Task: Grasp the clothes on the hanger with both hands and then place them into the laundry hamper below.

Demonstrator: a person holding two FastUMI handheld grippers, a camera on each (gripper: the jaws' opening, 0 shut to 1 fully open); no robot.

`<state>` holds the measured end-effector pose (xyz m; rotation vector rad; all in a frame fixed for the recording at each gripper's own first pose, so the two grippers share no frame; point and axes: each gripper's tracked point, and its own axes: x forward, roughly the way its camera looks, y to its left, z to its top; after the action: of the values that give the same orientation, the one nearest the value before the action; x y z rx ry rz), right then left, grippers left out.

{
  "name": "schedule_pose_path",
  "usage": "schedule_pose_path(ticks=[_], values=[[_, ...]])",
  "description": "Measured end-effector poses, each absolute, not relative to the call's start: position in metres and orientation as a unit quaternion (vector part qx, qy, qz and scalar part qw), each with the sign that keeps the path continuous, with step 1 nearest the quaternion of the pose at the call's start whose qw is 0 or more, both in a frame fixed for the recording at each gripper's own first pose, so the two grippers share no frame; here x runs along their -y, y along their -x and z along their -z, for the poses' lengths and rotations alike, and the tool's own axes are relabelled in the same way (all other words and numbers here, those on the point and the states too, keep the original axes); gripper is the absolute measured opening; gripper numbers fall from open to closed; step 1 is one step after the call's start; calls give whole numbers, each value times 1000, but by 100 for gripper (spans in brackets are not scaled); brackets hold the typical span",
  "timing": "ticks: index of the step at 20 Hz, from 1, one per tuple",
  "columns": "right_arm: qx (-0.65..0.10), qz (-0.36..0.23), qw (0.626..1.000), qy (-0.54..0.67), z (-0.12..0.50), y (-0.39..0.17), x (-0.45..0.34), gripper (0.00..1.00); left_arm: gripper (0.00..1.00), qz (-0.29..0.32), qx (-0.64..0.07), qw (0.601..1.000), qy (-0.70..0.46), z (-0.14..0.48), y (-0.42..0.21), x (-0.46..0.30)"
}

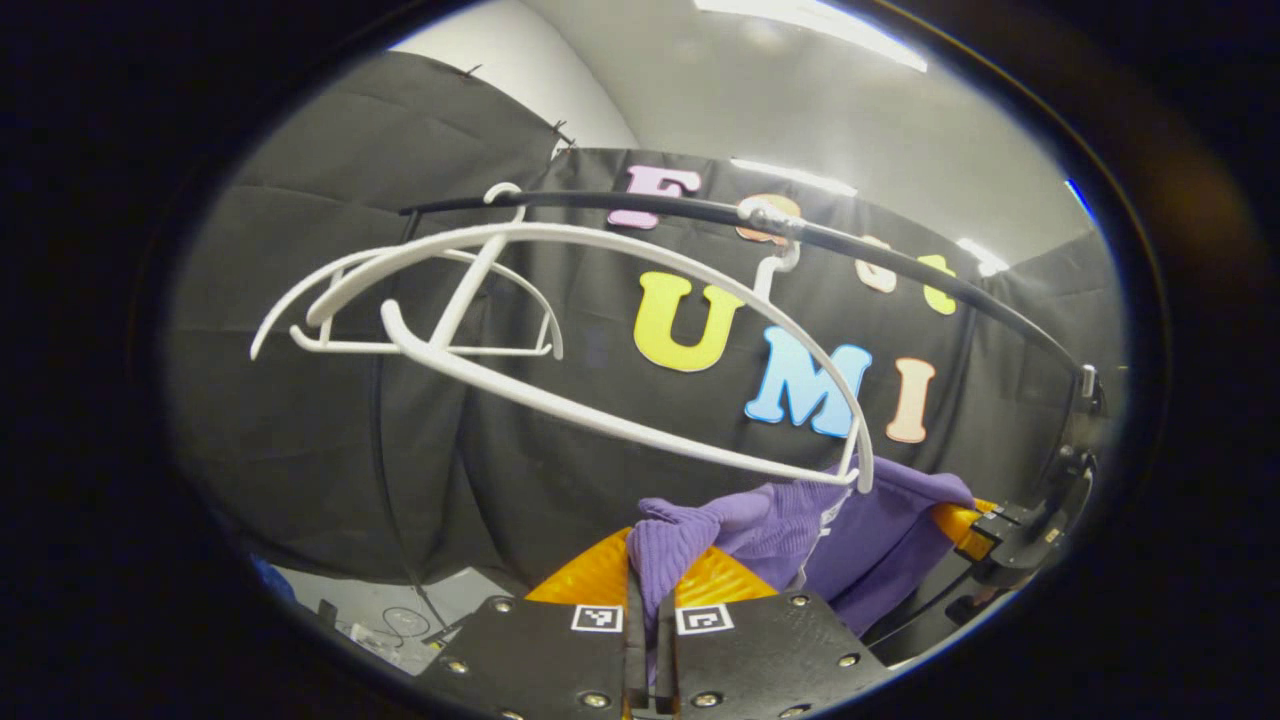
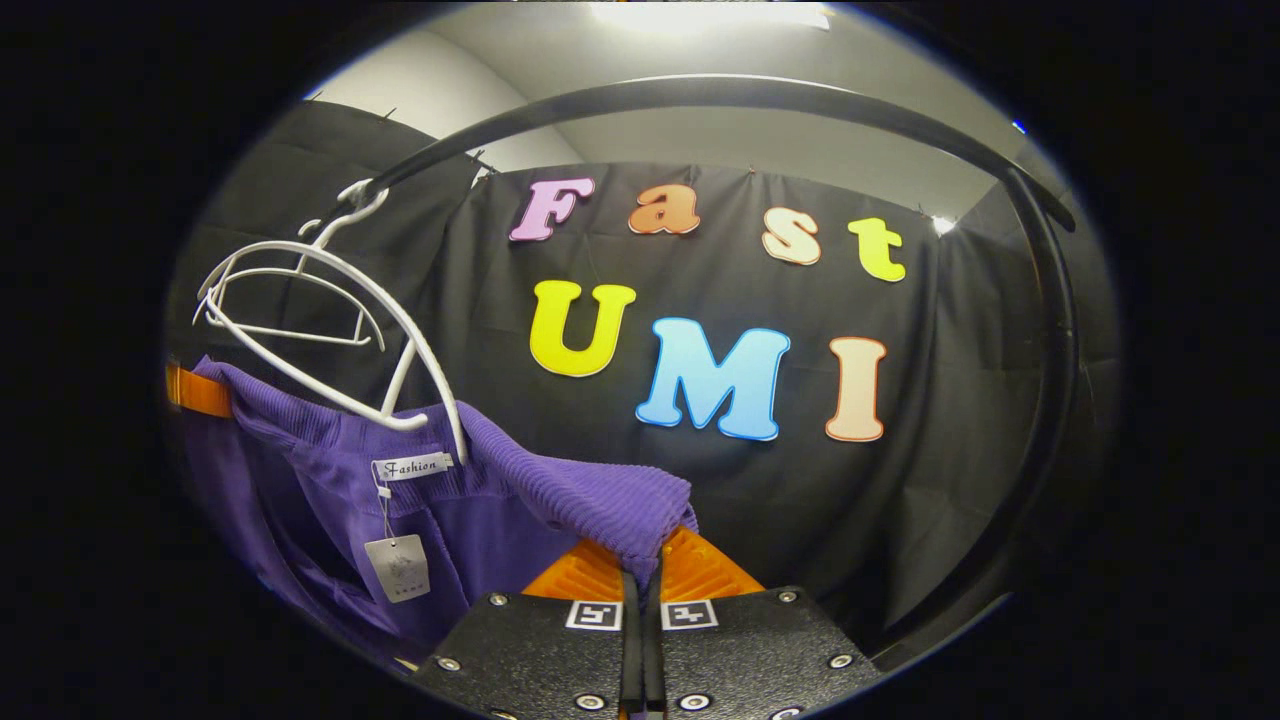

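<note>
Your left tool (image 1: pixel 650 590) is clenched on the purple sweater (image 1: pixel 760 525), your right tool (image 2: pixel 648 575) on its other shoulder, below the white hangers (image 1: pixel 560 330) on the rail (image 1: pixel 900 262)

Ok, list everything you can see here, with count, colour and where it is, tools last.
Garment: one, purple, ribbed, off the hangers, stretched between both tools, below the rail.
Tags: two, pale, at the garment's neck.
Hangers: two, white, hooked on the rail, bare.
Rail: one, black, curving overhead.
Left tool: one, shut on the garment's edge.
Right tool: one, shut on the garment's other edge.
</note>
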<state>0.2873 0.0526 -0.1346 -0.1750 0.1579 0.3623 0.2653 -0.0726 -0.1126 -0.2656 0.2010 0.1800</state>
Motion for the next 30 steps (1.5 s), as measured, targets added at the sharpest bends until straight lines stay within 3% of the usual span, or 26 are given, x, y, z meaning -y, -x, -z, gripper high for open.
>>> schedule_pose_path(ticks=[5, 6, 7, 8, 9, 12, 13, 15, 18, 22, 30], values=[[-136, -162, 974, 78, 162, -255, -37, 0, 10, -77, -127, 980, 134, 134, -239, 69], [-148, -160, 973, 71, 167, -243, -37, 0, 4, -75, -132, 979, 135, 138, -229, 66], [-159, -157, 972, 66, 169, -229, -39, 0, 11, -71, -136, 978, 138, 141, -217, 63], [-168, -153, 972, 65, 173, -215, -40, 0, 11, -65, -140, 978, 144, 145, -205, 60], [-174, -147, 972, 63, 173, -200, -41, 0, 4, -58, -145, 977, 147, 148, -192, 58], [-178, -121, 975, 49, 161, -154, -48, 0, 4, -31, -158, 978, 130, 157, -162, 43], [-181, -110, 976, 47, 159, -140, -50, 0, 0, -21, -165, 978, 127, 160, -153, 39], [-189, -91, 977, 47, 159, -113, -55, 0, 5, 3, -173, 976, 129, 164, -136, 34], [-201, -77, 975, 49, 160, -73, -66, 0, 0, 30, -182, 975, 122, 176, -120, 23], [-212, -58, 975, 45, 164, -18, -78, 0, 4, 63, -204, 969, 123, 203, -88, 11], [-269, -71, 961, 9, 227, 46, -108, 0, 4, 68, -240, 960, 125, 270, -48, -9]])
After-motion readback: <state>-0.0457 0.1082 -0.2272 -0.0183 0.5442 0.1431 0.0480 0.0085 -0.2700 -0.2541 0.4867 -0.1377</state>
